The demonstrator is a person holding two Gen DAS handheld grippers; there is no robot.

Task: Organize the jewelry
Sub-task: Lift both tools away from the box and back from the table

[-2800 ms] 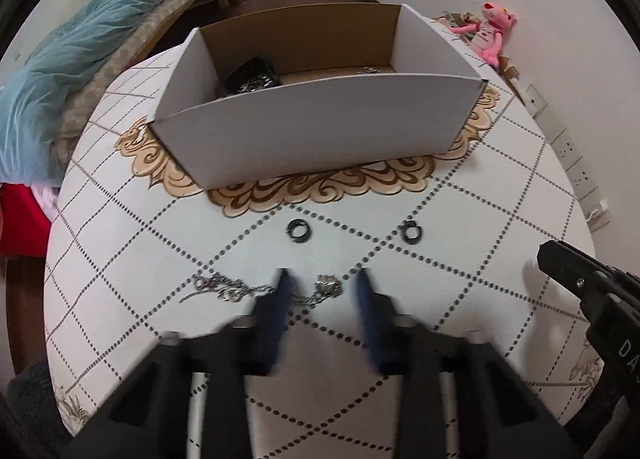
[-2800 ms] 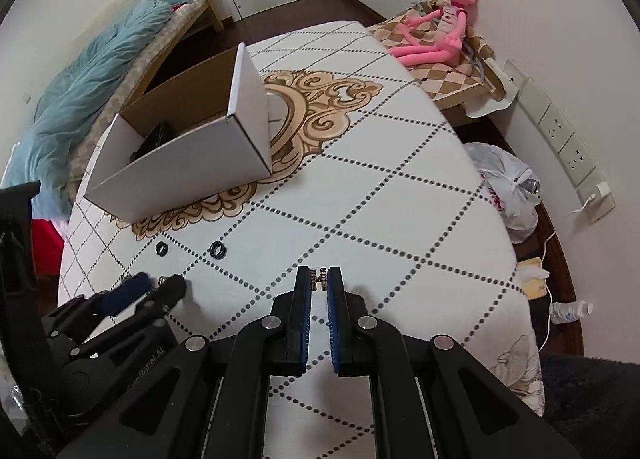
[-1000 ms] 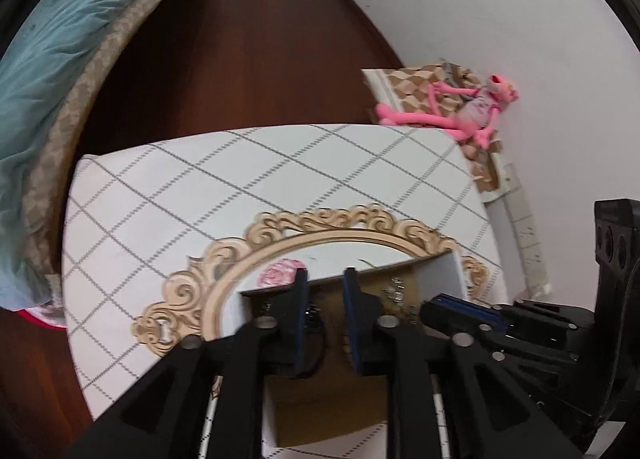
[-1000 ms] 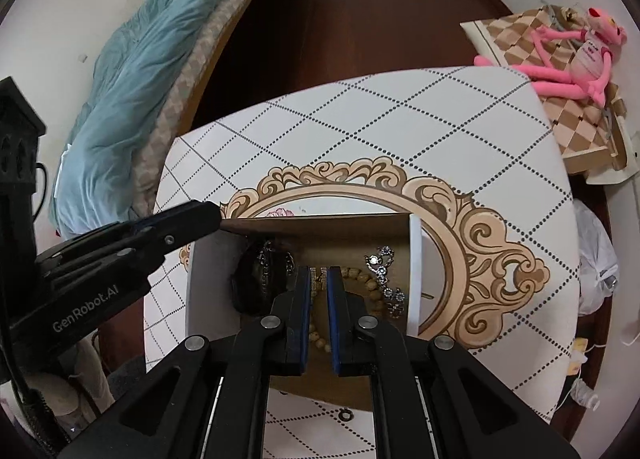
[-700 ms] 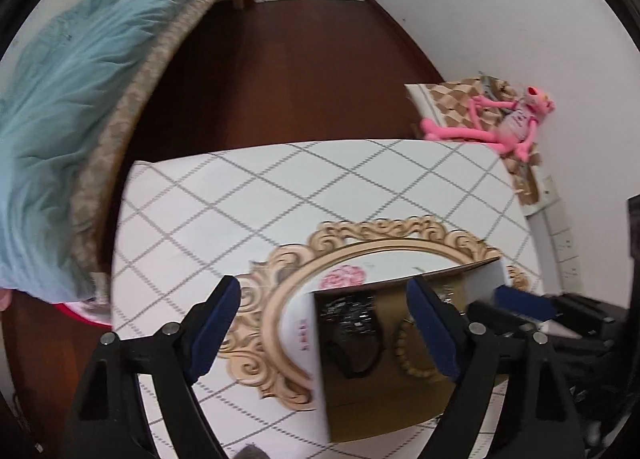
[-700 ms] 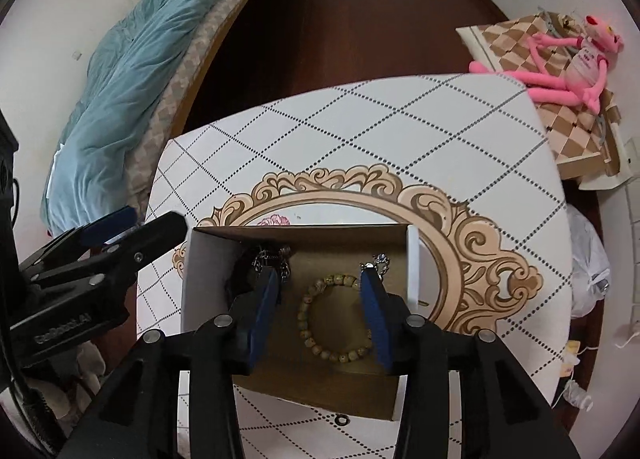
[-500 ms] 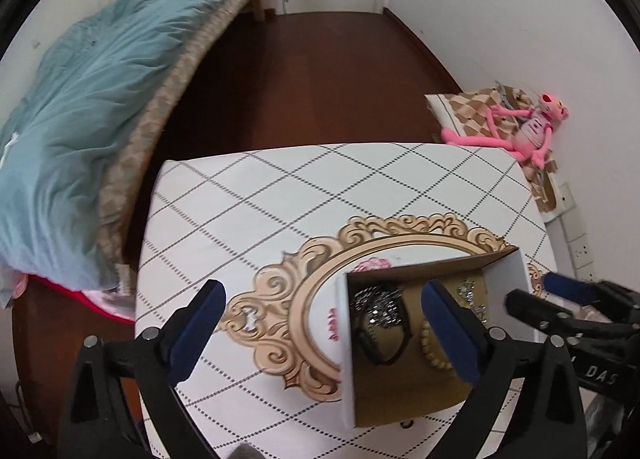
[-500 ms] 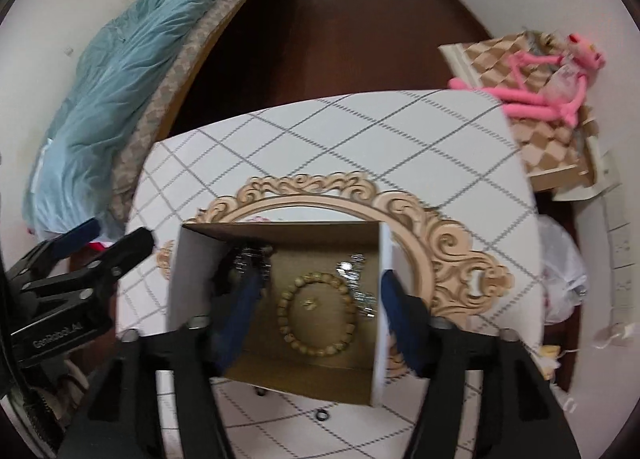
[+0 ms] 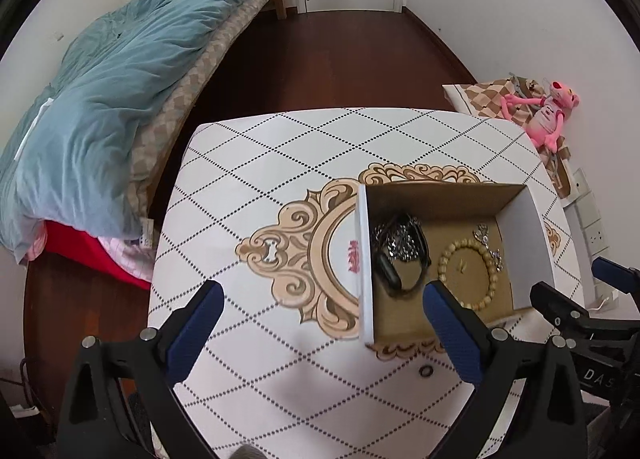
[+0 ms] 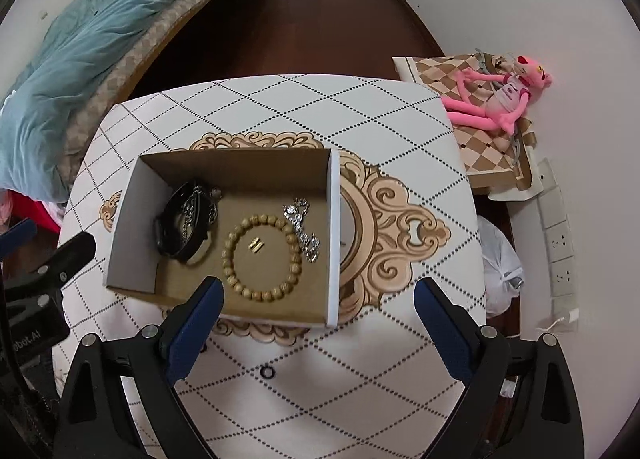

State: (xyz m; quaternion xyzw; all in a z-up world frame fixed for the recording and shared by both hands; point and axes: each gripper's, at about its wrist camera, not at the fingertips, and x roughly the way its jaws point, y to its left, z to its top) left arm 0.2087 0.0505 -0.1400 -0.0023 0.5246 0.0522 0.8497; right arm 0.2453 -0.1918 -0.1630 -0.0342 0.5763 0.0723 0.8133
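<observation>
The left gripper (image 9: 322, 305) is hanging over the table (image 9: 280, 147) with its jaws spread wide and nothing between them; they have just been opening. The right gripper (image 10: 318, 301) is likewise released and empty, its jaws having just been opening too, and it is hovering over the near edge of the box (image 10: 334, 239).

The box is sitting on the table's gold scroll pattern, holding the jewelry. A black bracelet (image 10: 180, 227) is lying at the left side with a silver chain (image 10: 192, 205) draped over it. A bead bracelet (image 10: 262, 257) is lying flat in the middle, circling a small gold piece (image 10: 255, 245). A sparkly chain (image 10: 302, 229) is resting just beside the beads, against the right wall.

One small black ring (image 10: 267, 372) is lying on the table just in front of the box.

A bed (image 9: 120, 71) is standing beyond the table, and a pink toy (image 10: 496, 99) is lying by the wall.
</observation>
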